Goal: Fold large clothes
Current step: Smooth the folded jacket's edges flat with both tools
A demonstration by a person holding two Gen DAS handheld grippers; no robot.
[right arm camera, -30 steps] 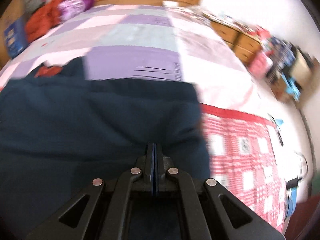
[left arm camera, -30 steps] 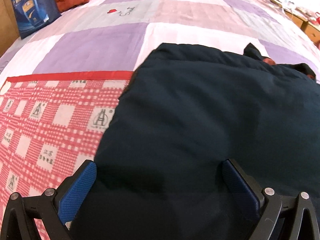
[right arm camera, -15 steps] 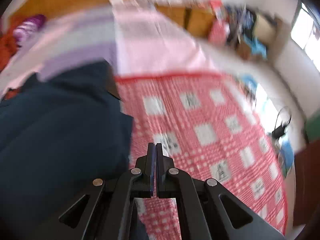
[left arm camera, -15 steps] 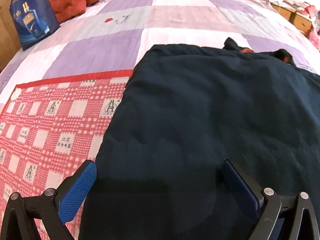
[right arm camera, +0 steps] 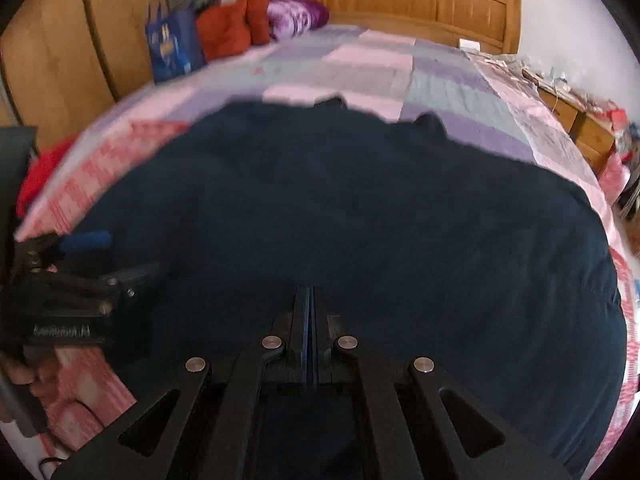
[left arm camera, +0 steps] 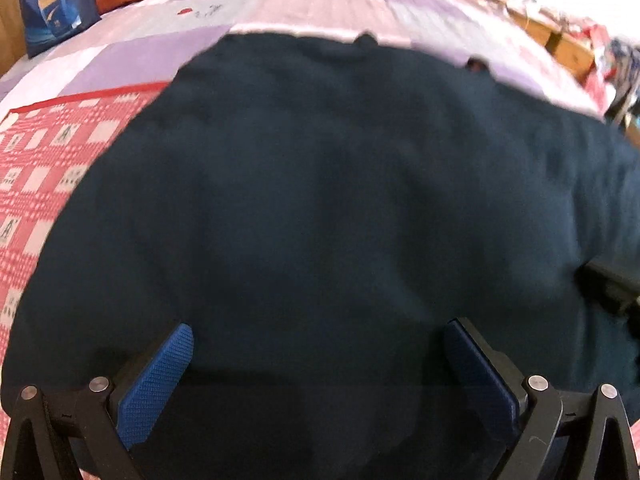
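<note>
Swinging back from the red checked blanket, the right gripper now hovers pinched shut and empty over the near middle of the single dark navy garment, while the left gripper, jaws wide and holding nothing, has slid inward over it. Both sit side by side, so I judge another fold is starting. Beyond lie one patchwork quilt and one blue bag.
</note>
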